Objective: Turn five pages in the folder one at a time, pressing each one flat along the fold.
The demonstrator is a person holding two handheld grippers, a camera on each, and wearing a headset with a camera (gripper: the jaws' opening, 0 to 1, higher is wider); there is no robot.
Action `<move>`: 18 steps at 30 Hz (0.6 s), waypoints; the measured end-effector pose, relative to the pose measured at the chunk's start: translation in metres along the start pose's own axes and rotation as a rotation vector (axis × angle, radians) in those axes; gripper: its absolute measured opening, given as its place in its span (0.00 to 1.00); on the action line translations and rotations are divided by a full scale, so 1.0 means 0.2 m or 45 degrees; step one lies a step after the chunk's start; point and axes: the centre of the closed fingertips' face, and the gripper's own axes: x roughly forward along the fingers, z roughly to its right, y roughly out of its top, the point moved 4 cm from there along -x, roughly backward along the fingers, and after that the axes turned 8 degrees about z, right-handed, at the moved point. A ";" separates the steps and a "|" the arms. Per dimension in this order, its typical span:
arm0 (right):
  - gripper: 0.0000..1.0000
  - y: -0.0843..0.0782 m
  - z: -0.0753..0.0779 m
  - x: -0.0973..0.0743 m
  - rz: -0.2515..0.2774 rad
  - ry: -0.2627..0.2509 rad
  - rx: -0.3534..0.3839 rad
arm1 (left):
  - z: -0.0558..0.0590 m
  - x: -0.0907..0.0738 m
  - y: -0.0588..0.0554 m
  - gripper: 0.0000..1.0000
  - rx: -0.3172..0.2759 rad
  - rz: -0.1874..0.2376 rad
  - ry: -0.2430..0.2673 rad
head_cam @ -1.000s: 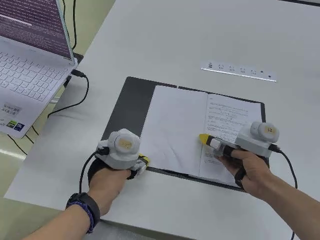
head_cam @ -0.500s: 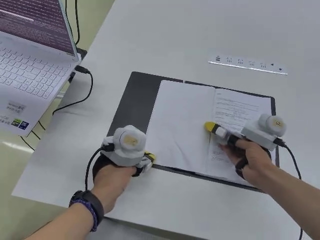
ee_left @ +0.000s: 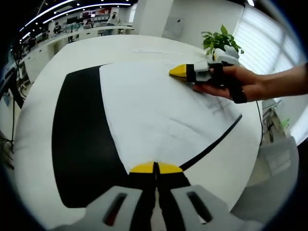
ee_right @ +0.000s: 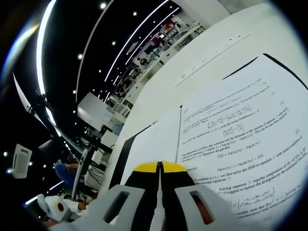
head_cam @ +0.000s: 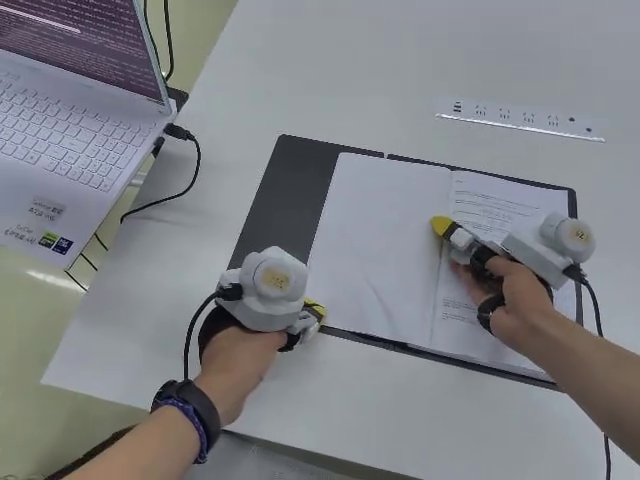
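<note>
The folder point(head_cam: 280, 200) is laid open at frame centre. The left gripper point(head_cam: 312, 314) is closed at the lower-left corner of the page point(head_cam: 375, 250). The right gripper point(head_cam: 440, 228), jaws together, is set on the fold point(head_cam: 437, 300).

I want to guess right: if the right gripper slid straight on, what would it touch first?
Probably the blank left page, just across the fold from the right gripper; its height above paper is unclear.

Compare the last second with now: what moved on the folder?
The right gripper, fingers shut, slid along the fold away from the person. The left gripper stayed shut at the blank page's near corner; the folder lay still.
</note>
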 end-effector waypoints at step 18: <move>0.00 0.14 0.06 0.15 0.138 -0.035 0.108 | -0.01 0.01 0.00 0.00 0.025 -0.014 -0.024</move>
